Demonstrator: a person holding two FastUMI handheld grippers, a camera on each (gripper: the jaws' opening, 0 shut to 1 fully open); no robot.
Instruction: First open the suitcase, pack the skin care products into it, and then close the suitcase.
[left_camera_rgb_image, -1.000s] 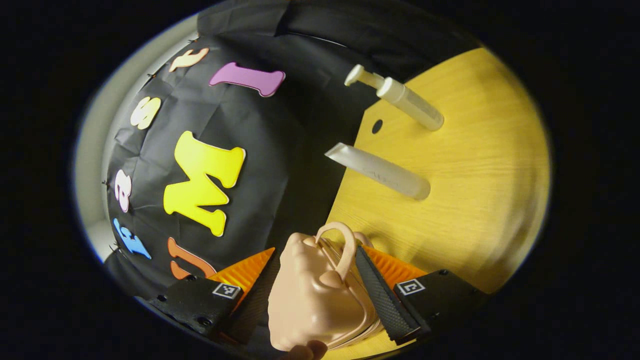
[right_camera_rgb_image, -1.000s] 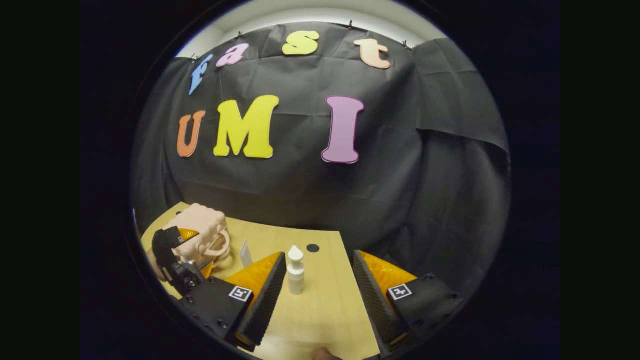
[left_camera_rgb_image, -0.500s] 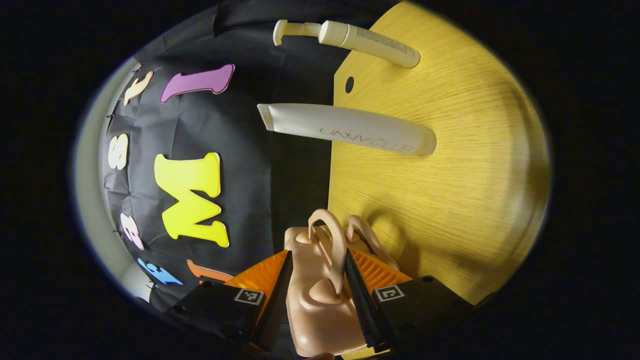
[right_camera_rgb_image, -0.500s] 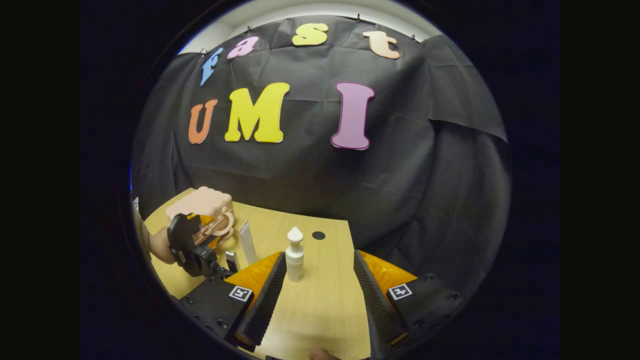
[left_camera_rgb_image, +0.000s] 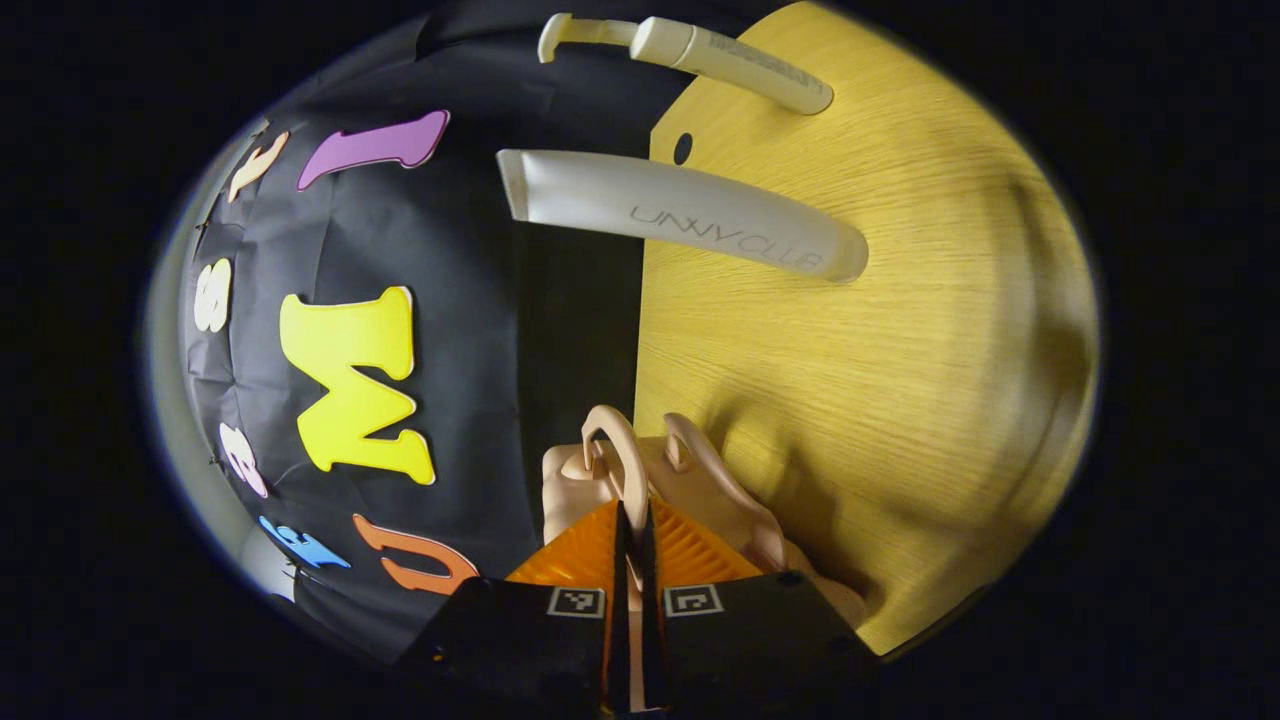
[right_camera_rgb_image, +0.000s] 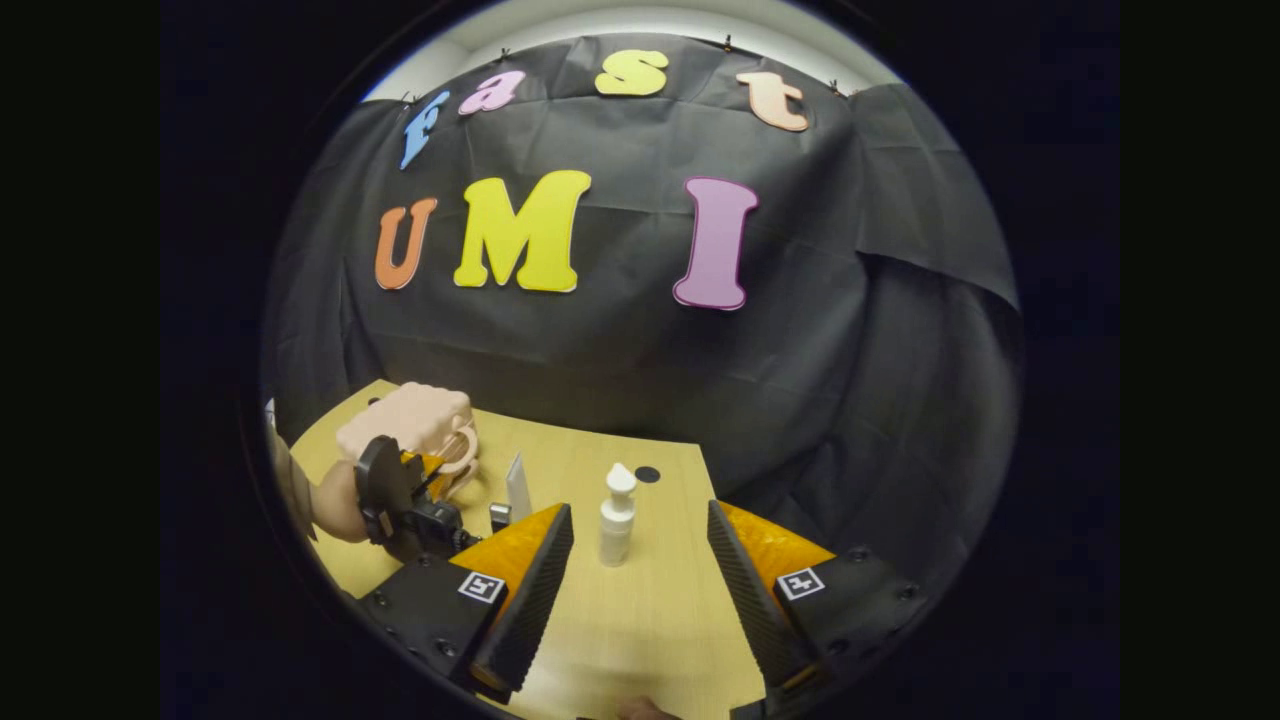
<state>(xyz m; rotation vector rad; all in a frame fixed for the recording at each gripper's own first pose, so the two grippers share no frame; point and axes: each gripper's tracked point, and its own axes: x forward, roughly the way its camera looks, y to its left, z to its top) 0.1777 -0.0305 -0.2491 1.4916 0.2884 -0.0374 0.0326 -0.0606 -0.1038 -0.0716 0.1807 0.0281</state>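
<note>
Left claw (left_camera_rgb_image: 632, 545): fingers clamped on a suitcase (left_camera_rgb_image: 700, 490) handle, near the table (left_camera_rgb_image: 900, 380) edge. Right claw (right_camera_rgb_image: 632, 560): wide apart, holding nothing, facing pump bottle (right_camera_rgb_image: 617, 515). Tube (left_camera_rgb_image: 680, 215): lettering present.

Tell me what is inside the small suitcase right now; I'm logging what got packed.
Its inside is hidden: the suitcase looks closed, left tongs pinching a handle. The tube and pump bottle stand on the table.

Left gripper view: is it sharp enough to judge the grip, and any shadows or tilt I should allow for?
Left gripper view: rolled sideways, edges bent by fisheye; tube sharp, suitcase shadowing the table, left tongs up close, pinching one handle loop. Right gripper view: level, evenly lit, pump bottle crisp.
</note>
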